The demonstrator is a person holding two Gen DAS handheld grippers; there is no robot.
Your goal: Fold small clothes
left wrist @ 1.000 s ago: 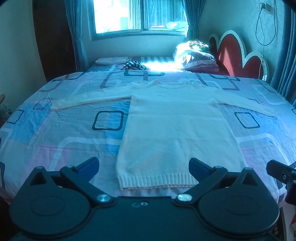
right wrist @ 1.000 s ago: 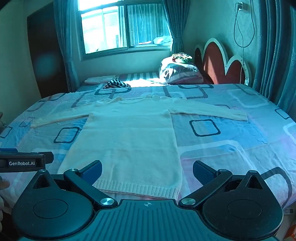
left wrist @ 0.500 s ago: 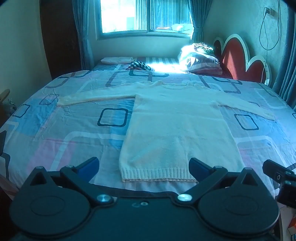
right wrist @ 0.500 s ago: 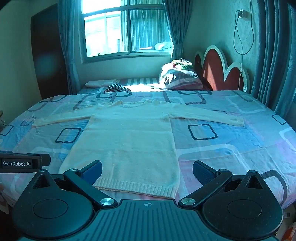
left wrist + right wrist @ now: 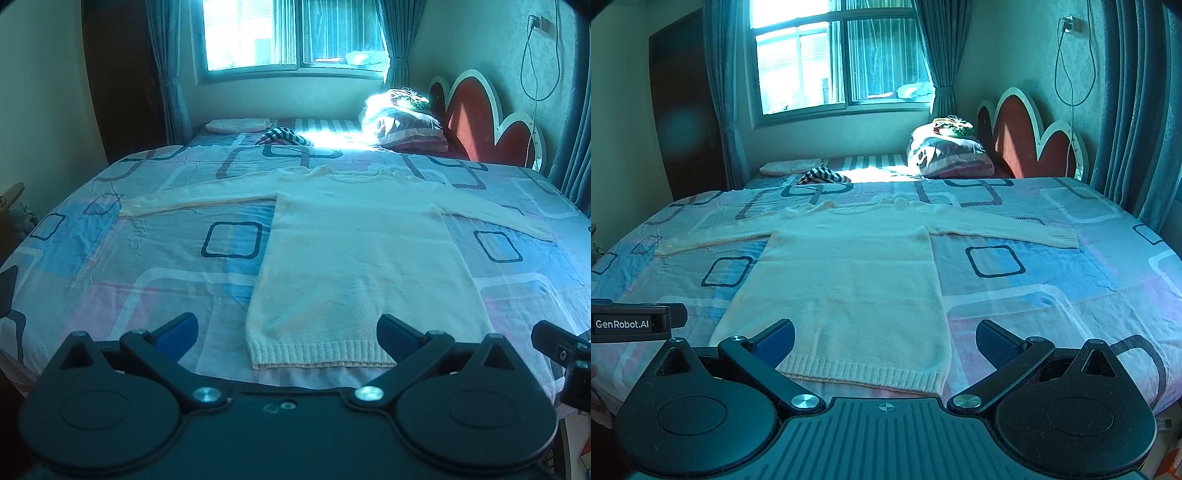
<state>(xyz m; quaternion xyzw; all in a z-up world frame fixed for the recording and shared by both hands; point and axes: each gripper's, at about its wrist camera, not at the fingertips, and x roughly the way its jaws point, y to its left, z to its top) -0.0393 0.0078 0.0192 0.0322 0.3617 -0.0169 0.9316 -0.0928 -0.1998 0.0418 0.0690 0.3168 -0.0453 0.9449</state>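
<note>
Cream knit sweater (image 5: 354, 266) flat on bed (image 5: 110, 258), sleeves out | left gripper (image 5: 287, 330) jaws spread, empty | right gripper (image 5: 885, 336) likewise — folding not begun; next, probably pinch a sleeve — fold inward.

Sweater (image 5: 354, 258): cream knit, long-sleeved, round ribbed neck, ribbed hem. Unfolded, flat, front up on patterned bedsheet (image 5: 147, 266). Both sleeves stretched straight out sideways. Hem toward near edge of bed, neck toward far side. Surface smooth, no folds.
</note>
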